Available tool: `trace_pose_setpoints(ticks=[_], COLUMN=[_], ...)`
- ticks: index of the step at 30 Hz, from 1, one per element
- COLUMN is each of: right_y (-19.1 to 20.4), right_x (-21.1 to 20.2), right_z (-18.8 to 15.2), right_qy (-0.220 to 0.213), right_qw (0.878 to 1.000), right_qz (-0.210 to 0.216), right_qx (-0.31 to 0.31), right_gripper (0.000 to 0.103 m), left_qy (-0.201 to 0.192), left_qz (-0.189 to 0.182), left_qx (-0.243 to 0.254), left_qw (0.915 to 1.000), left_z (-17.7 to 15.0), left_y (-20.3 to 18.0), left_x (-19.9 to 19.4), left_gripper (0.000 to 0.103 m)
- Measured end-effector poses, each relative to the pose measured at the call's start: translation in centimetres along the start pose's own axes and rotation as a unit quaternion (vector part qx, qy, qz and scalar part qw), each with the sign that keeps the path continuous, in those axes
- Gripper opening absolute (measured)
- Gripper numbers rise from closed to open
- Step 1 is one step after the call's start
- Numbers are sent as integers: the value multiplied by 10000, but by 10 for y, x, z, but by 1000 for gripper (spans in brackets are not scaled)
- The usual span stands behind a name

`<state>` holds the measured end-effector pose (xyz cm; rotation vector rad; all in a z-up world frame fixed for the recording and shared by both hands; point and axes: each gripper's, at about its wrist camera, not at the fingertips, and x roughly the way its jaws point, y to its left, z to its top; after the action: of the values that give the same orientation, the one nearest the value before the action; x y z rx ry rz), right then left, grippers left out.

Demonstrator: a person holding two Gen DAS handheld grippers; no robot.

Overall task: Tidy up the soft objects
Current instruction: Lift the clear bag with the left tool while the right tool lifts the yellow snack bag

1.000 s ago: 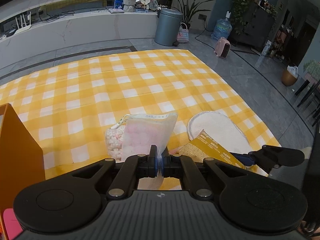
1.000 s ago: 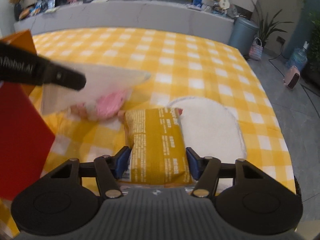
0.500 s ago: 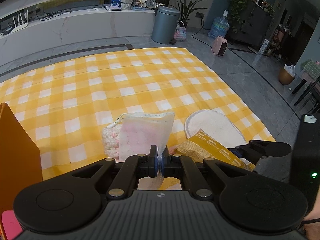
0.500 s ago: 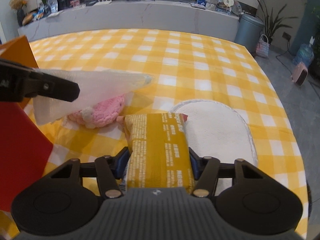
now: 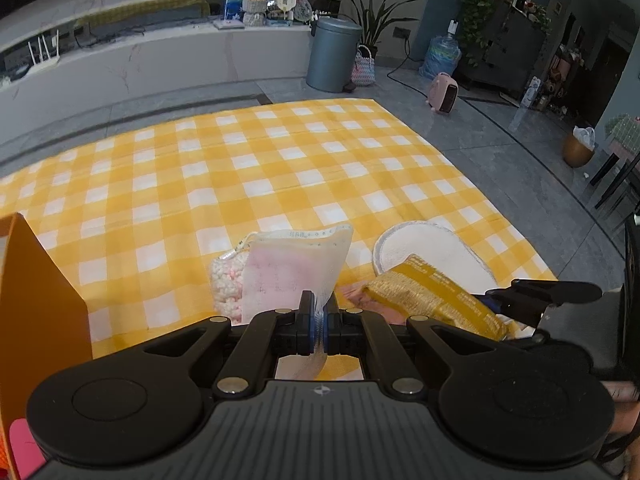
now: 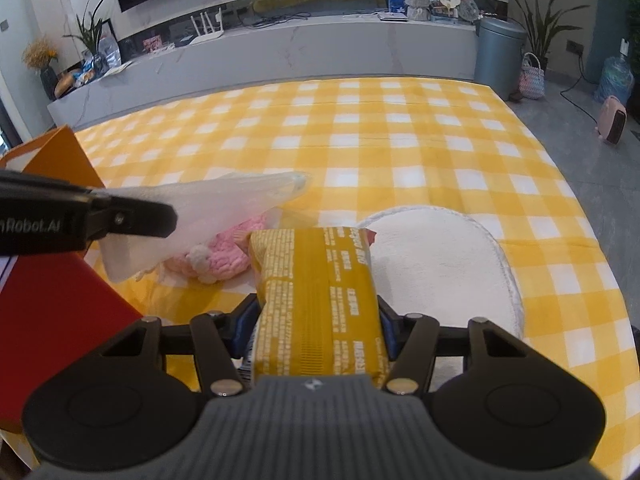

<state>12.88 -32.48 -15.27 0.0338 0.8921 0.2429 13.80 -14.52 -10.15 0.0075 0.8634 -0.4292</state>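
From the left wrist camera: the left gripper (image 5: pixel 319 328) is pinched tight on the edge of a thin white mesh bag (image 5: pixel 294 270), which hangs over the checked cloth (image 5: pixel 256 168). A pink knitted toy (image 5: pixel 226 284) lies just behind the bag, and an orange box (image 5: pixel 38 300) stands at left.

Over to the right wrist camera: the right gripper (image 6: pixel 316 326) is clamped on a yellow packet (image 6: pixel 316 300), with its jaws spread to the packet's width, above a white fluffy pad (image 6: pixel 440 256).
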Motion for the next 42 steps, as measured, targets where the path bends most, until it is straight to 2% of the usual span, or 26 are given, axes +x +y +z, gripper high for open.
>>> trace_pose_setpoints(ticks=[6, 11, 15, 19, 23, 28, 33, 35, 37, 39, 42], right_y=[-8, -9, -11, -11, -7, 9, 36, 49, 64, 81, 107], right_x=[-1, -4, -5, -8, -20, -45, -69, -78, -86, -94, -105], right_z=[0, 0, 1, 1, 1, 3, 7, 10, 13, 14, 17], right_qy=[-14, -41, -68, -83, -233, -528, -875, -963, -993, -1069, -1196], right_qw=[9997, 9996, 9996, 9996, 9994, 9986, 9956, 9942, 9931, 9913, 9872], right_qz=[16, 73, 94, 46, 7, 34, 226, 332, 412, 474, 716], right_qx=[227, 257, 266, 253, 237, 5, -253, -339, -463, -607, -778], right_gripper=[58, 58, 58, 58, 58, 58, 58, 58, 58, 58, 58], left_qy=[-454, -766, -740, -764, -977, -1109, -1287, -1399, -1716, -1847, -1896], left_qz=[250, 507, 786, 825, 1043, 1065, 1234, 1342, 1415, 1584, 1671], left_qx=[497, 593, 948, 988, 1221, 921, 816, 753, 780, 773, 611], left_qw=[9974, 9940, 9896, 9887, 9822, 9838, 9806, 9781, 9718, 9668, 9656], left_z=[-6, -9, -11, -17, -29, -34, -35, -35, -37, -37, -37], left_y=[-18, -24, -32, -36, -45, -38, -27, -22, -16, -10, 5], left_x=[-12, -18, -19, -25, -44, -73, -107, -119, -133, -144, -157], left_gripper=[3, 3, 3, 3, 3, 3, 3, 3, 3, 3, 3])
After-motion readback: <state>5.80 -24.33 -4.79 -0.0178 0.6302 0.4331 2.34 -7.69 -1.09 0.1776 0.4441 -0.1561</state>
